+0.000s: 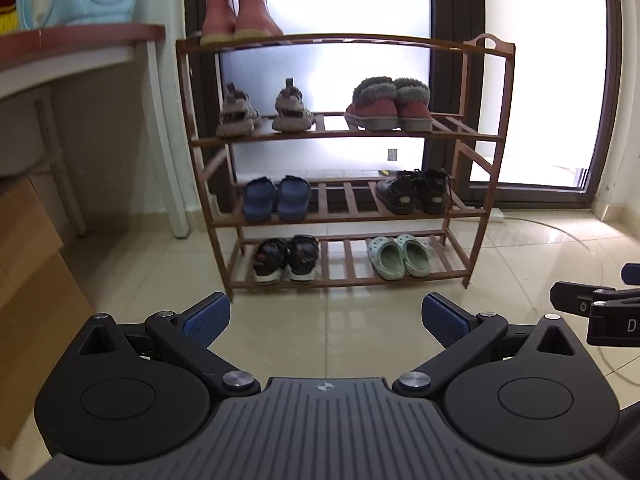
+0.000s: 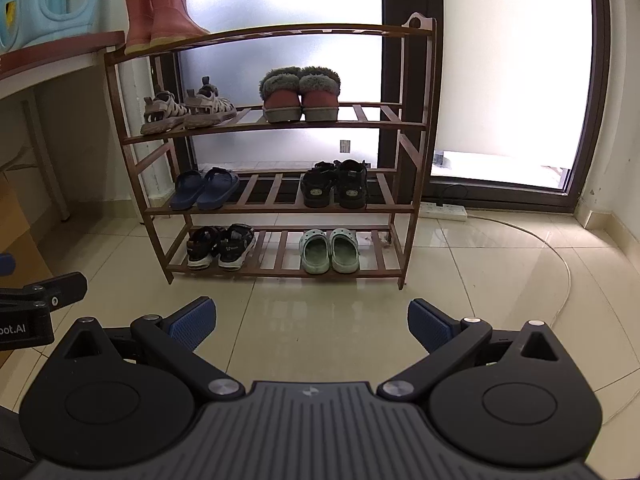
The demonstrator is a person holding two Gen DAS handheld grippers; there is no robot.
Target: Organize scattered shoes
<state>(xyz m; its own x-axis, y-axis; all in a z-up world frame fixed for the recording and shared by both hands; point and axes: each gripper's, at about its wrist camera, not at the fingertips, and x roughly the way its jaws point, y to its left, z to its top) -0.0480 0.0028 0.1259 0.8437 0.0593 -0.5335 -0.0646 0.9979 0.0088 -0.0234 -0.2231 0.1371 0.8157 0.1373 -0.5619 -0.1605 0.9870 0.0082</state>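
Right wrist view: both the left gripper (image 1: 326, 318) and the right gripper (image 2: 312, 324) hang released and empty before the brown wooden slatted shoe rack (image 2: 276, 124); the soft mint-green foam clogs (image 2: 329, 250) at its bottom shelf's right end look light, best pinched at the heel rim.

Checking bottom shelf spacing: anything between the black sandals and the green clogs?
Nothing; only bare slats of the shoe rack separate the black sandals from the green clogs. Both wrist views show it.

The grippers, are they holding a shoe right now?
No. The left gripper and right gripper both have their jaws wide open with only floor between them. All the shoes sit on the shoe rack.
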